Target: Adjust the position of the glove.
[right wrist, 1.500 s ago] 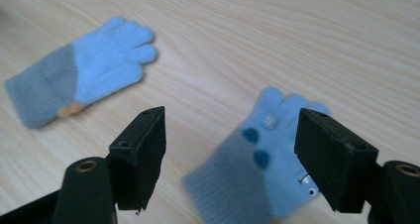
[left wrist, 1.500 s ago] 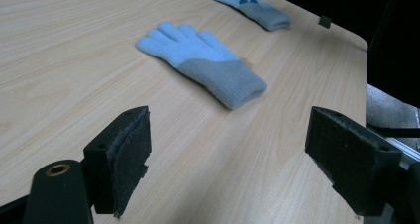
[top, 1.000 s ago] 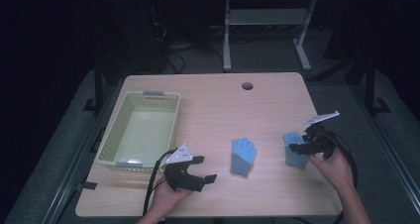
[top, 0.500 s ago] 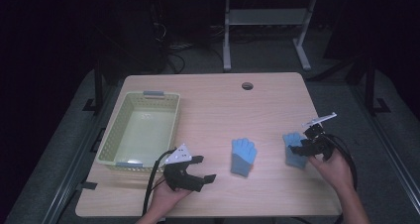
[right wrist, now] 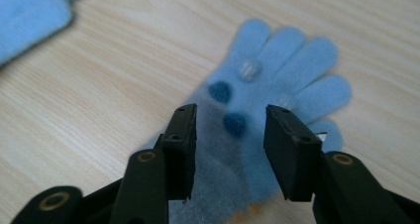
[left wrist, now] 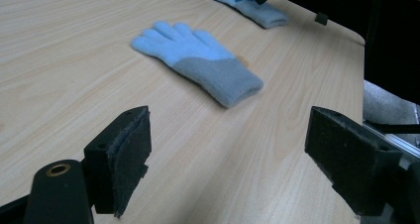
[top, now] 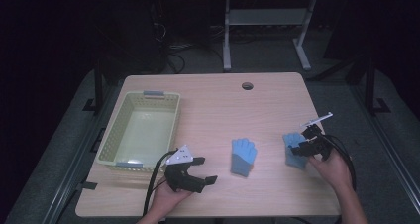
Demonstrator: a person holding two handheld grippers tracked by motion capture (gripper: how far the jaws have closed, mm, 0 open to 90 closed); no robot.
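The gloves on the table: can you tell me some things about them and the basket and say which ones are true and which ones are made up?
1. Two blue gloves lie on the table. True: the middle glove and the right glove.
2. The basket holds a glove. False: it is empty.
3. The right tool is down over the right glove, its jaws on either side of the grey cuff. True; they have just been closing.
4. The left tool grips the middle glove. False: its jaws stand wide open, short of that glove.
5. The right glove has dark blue dots. True.
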